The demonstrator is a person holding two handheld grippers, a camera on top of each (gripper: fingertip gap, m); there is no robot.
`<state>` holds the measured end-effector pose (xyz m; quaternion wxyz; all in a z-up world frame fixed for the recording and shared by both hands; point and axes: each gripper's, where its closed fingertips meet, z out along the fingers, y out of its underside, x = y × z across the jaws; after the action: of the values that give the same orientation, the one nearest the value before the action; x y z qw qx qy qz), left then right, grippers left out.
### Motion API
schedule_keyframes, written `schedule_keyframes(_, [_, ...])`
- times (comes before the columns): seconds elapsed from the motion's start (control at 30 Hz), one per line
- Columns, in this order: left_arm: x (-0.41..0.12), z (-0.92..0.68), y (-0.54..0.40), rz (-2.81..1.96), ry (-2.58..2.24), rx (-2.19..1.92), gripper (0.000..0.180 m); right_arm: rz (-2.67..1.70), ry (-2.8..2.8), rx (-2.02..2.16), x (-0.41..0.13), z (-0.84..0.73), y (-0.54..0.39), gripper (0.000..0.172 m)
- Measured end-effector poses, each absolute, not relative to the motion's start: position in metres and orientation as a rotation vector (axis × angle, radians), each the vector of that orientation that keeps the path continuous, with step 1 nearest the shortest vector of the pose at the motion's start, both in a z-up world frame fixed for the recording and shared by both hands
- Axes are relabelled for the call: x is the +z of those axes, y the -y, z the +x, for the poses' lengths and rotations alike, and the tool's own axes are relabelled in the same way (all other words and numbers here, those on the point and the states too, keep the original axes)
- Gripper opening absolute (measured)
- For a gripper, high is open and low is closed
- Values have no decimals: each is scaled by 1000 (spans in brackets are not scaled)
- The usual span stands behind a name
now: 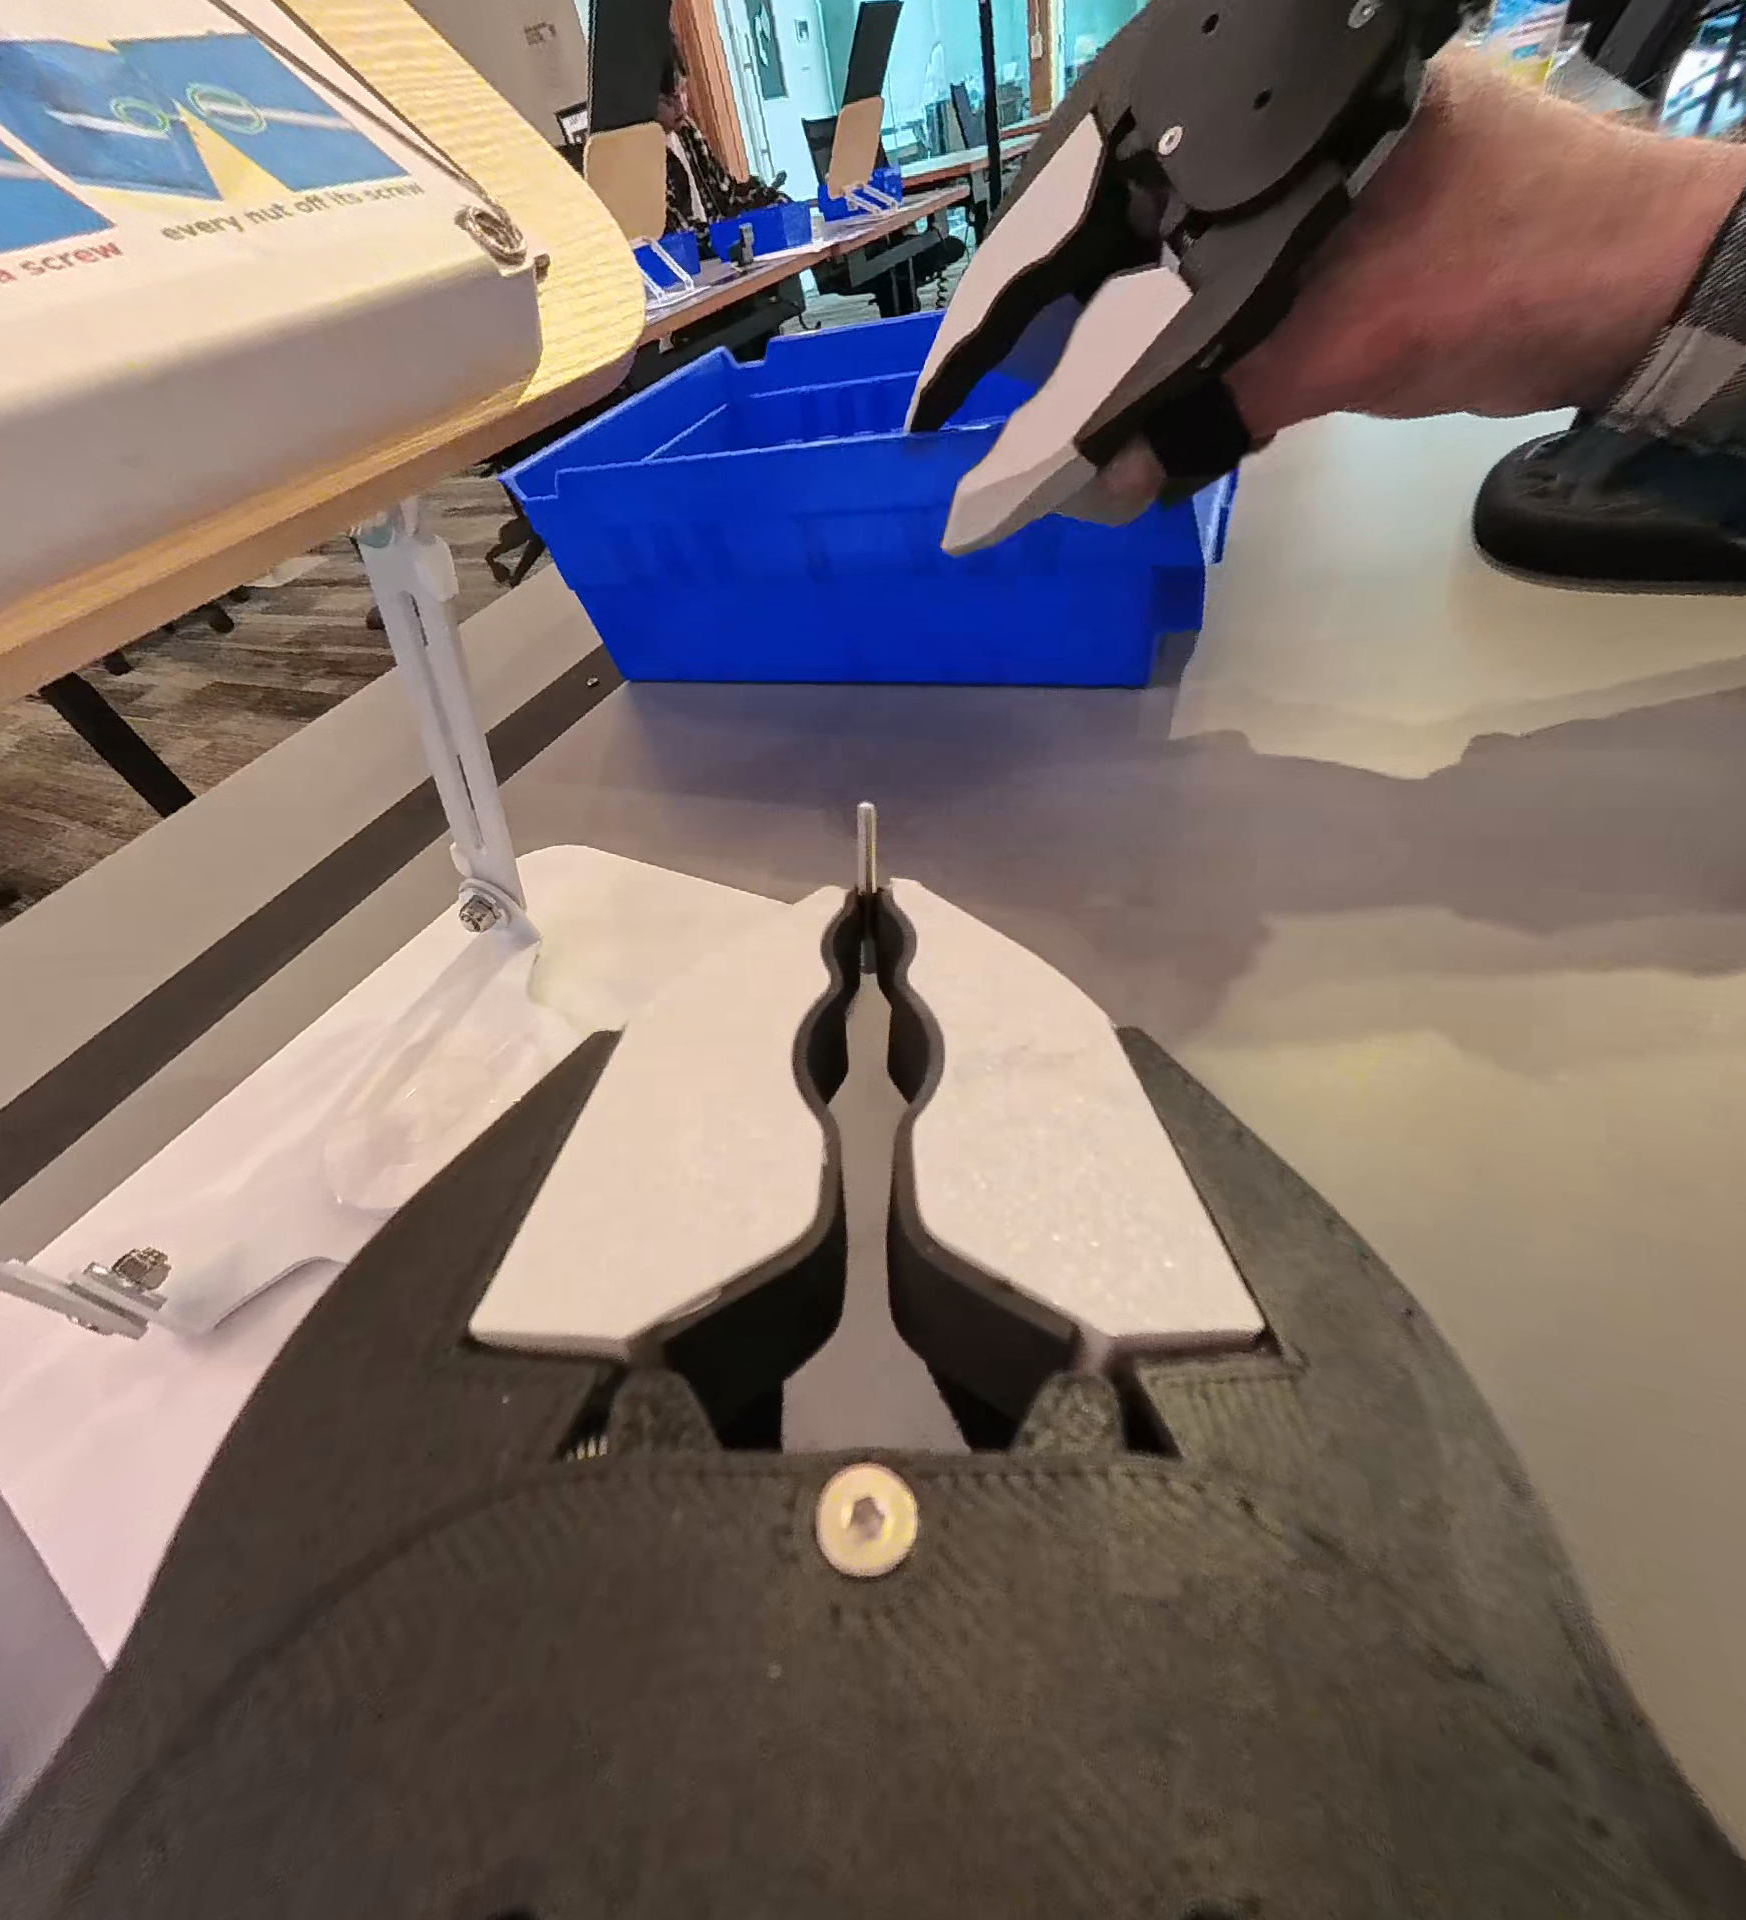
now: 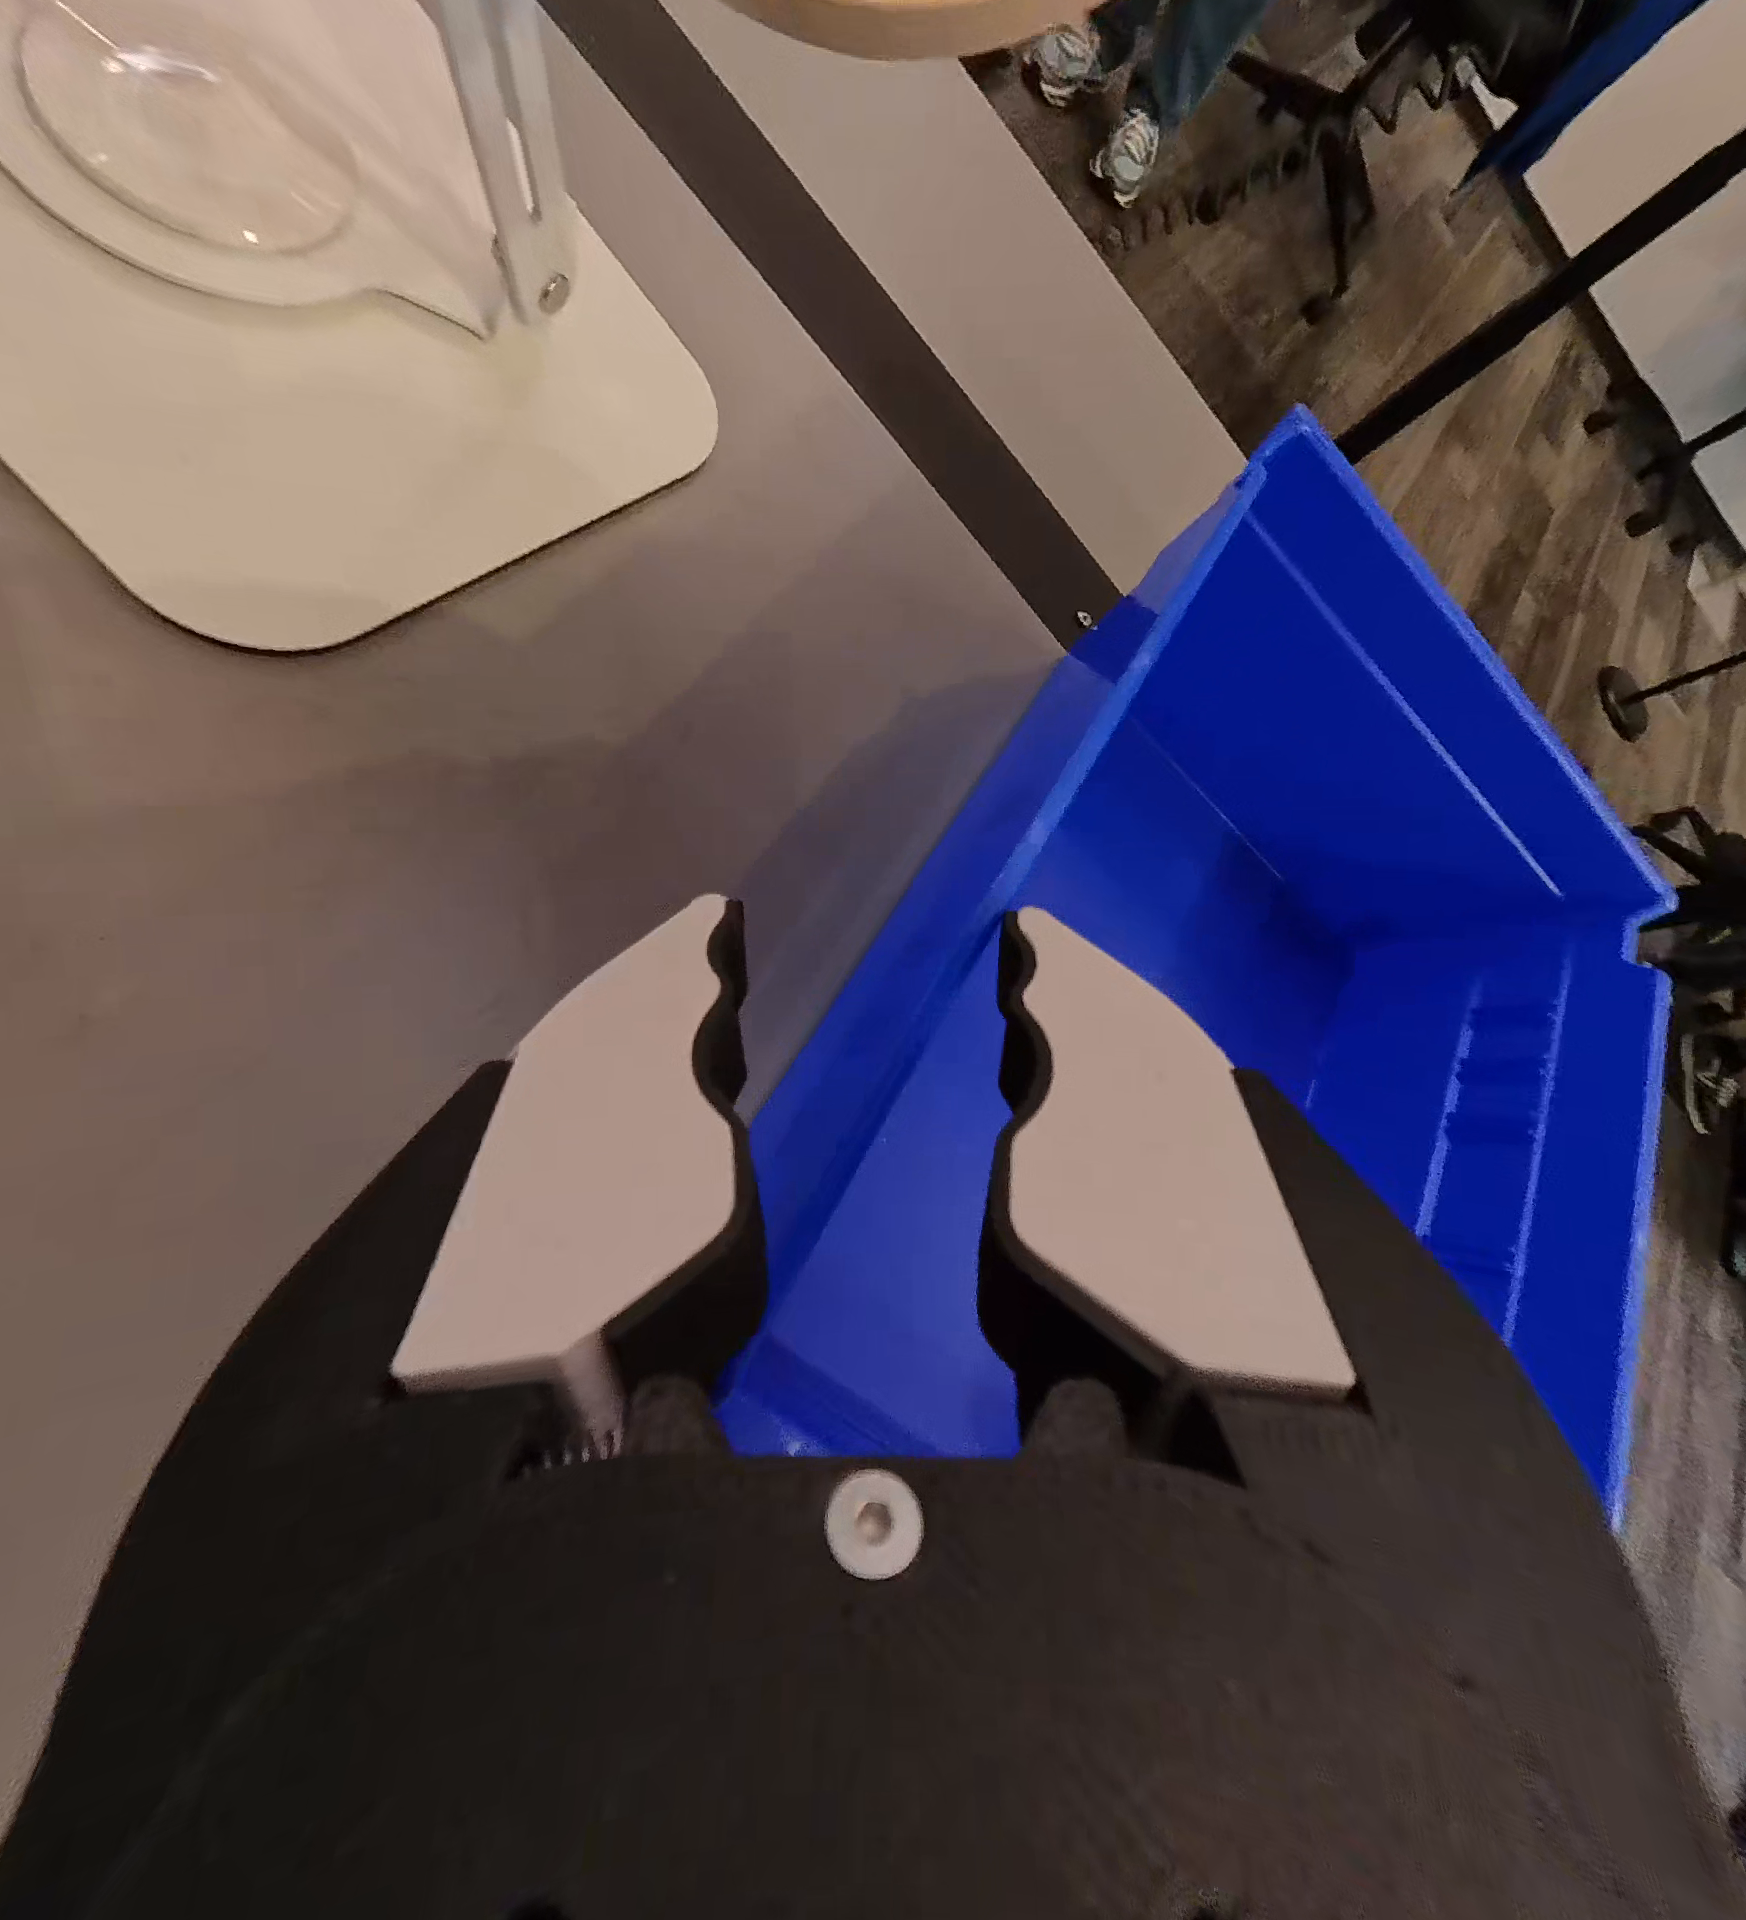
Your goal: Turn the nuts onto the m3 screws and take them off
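Left tool, closed on a thin metal screw standing upright from its tips, low over the grey bench. Right tool, wide open and holding nothing, above the near wall of the blue bin. White stand base with a clear dish lay left.
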<state>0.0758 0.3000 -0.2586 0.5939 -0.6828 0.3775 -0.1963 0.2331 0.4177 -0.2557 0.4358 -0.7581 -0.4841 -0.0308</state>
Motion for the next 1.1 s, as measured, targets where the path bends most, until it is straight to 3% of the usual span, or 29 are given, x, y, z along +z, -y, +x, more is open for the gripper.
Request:
schedule_keyframes(0.3, [-260, 79, -298, -1586, -894, -462, 1, -1973, 1051, -62, -248, 268, -439, 7])
schedule_keyframes(0.47, [-260, 79, -298, -1587, -896, -460, 2, -1979, 1063, -77, -248, 274, -439, 8])
schedule_keyframes(0.57, [-260, 79, -298, -1586, -893, -462, 1, -2005, 1048, -122, -251, 281, -439, 29])
schedule_keyframes(0.6, [-260, 79, -298, -1586, -893, -463, 1, -2003, 1043, -141, -248, 282, -438, 29])
schedule_keyframes(0.67, [-260, 79, -299, -1588, -894, -465, 2, -2034, 1036, -153, -248, 284, -434, 28])
schedule_keyframes(0.8, [-260, 80, -298, -1587, -898, -470, 1, -2176, 1048, -75, -268, 286, -430, 7])
schedule_keyframes(1.1, [-260, 82, -296, -1585, -904, -484, 2, -2276, 755, -63, -268, 310, -454, 6])
